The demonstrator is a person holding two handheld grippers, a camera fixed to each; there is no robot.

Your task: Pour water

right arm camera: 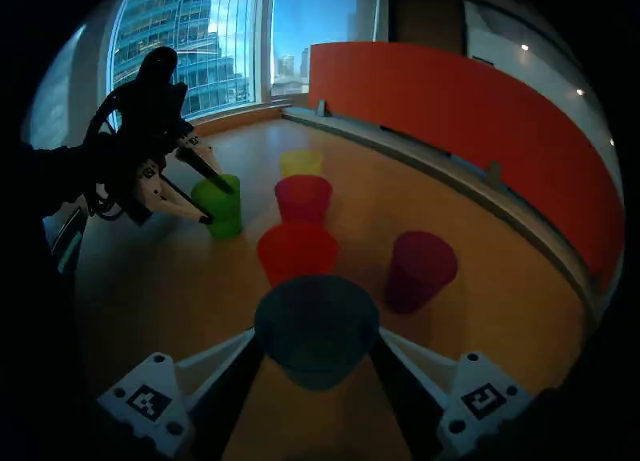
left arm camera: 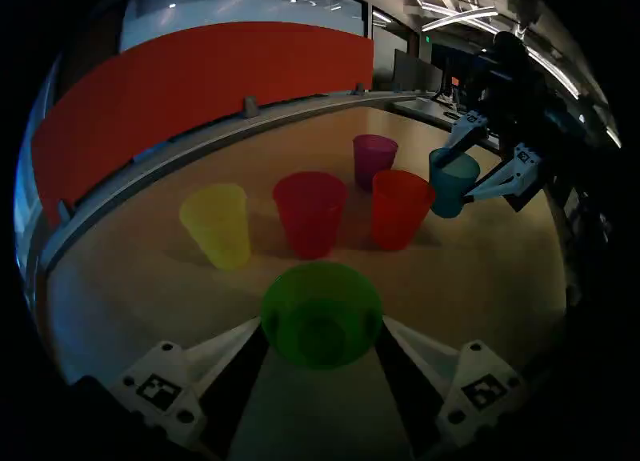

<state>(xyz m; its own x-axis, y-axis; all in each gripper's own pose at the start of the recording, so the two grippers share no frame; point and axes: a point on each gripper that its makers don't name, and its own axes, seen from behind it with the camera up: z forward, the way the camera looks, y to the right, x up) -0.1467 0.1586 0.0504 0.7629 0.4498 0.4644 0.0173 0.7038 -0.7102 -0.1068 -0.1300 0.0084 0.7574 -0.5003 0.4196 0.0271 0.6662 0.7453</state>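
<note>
Left of the orange cup (left arm camera: 398, 209) we see the yellow cup (left arm camera: 218, 223) and red cup (left arm camera: 310, 211); before it our left gripper (left arm camera: 322, 326) clenches the green cup (left arm camera: 322, 305); behind it stands the purple cup (left arm camera: 374, 158); just right, our right gripper (left arm camera: 454, 178) grasps the teal cup (left arm camera: 450, 192).

No legible text, labels, or numbers

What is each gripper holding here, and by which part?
The left gripper clamps the green cup by its opposite side walls; the right gripper clamps the teal cup the same way.
</note>
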